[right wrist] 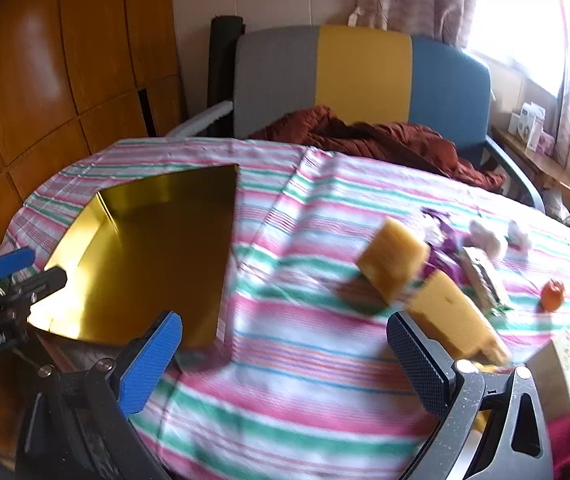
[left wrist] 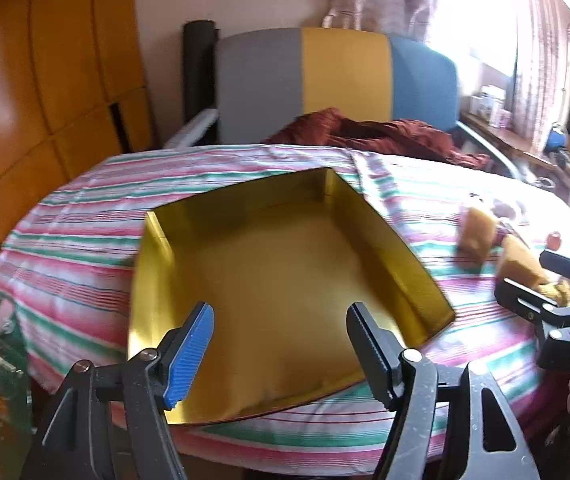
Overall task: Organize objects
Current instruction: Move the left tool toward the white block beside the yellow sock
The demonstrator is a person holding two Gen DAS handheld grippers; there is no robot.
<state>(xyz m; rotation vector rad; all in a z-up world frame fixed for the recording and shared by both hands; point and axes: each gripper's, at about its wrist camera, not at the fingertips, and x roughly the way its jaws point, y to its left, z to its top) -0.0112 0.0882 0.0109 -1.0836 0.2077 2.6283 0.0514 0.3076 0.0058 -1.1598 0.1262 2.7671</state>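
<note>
At two o'clock from the spread, empty right gripper (right wrist: 285,356), a yellow block (right wrist: 455,320) is seen, its long axis toward eleven; the left gripper (left wrist: 281,340), likewise spread and empty, is farther, over the gold tray (left wrist: 269,268).

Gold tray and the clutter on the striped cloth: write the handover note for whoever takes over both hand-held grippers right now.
Left hand-held gripper: open, holding nothing, over the near edge of the gold tray.
Right hand-held gripper: open, holding nothing, above the striped tablecloth, with two yellow blocks just ahead to its right.
Wrappers, white wads and a small orange fruit lie beyond the blocks.
Done: nothing yet; the tray is empty.
Left: probably move the loose items into the tray, nearest block first.
</note>
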